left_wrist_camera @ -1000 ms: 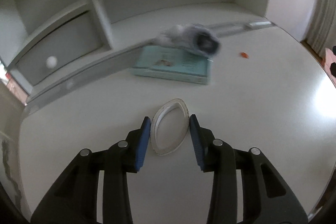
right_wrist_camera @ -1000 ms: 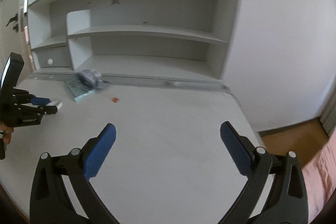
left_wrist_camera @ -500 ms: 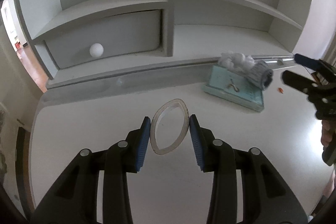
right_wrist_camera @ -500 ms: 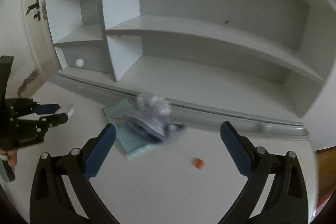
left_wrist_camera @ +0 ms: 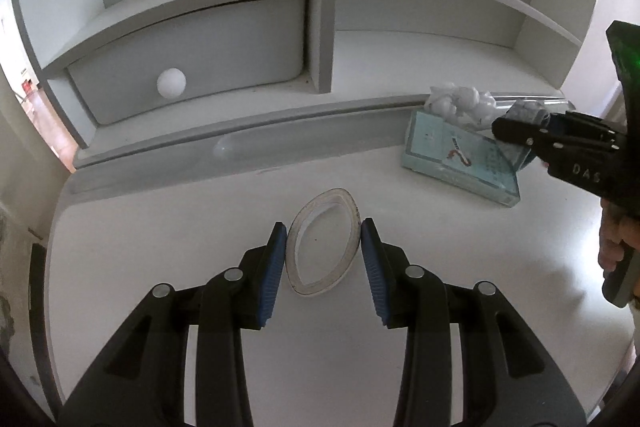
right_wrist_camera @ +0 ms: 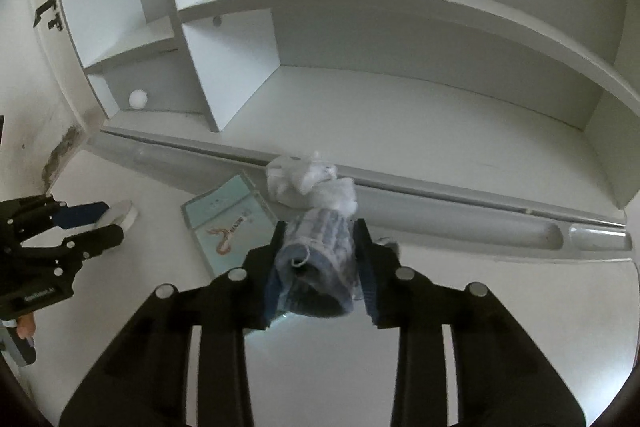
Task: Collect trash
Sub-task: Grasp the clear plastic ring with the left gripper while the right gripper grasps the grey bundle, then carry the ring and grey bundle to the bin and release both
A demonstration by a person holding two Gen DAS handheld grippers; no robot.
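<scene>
Trash bundle (right_wrist_camera: 316, 263), crumpled plastic wrapper with white wadding, lies on the teal book (right_wrist_camera: 224, 223) at the counter's (right_wrist_camera: 320, 367) back edge; right gripper (right_wrist_camera: 320, 259) has just closed, pads pressing it. Left gripper (left_wrist_camera: 324, 255), angled down, clamps a squashed tape ring (left_wrist_camera: 324, 247). Neither piece binned yet; no bin visible.

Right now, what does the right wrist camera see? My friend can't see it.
The right gripper has just closed its fingers on a crumpled bag lying on a teal book on a white desk. The left gripper holds a flattened ring; empty shelves stand behind.
</scene>
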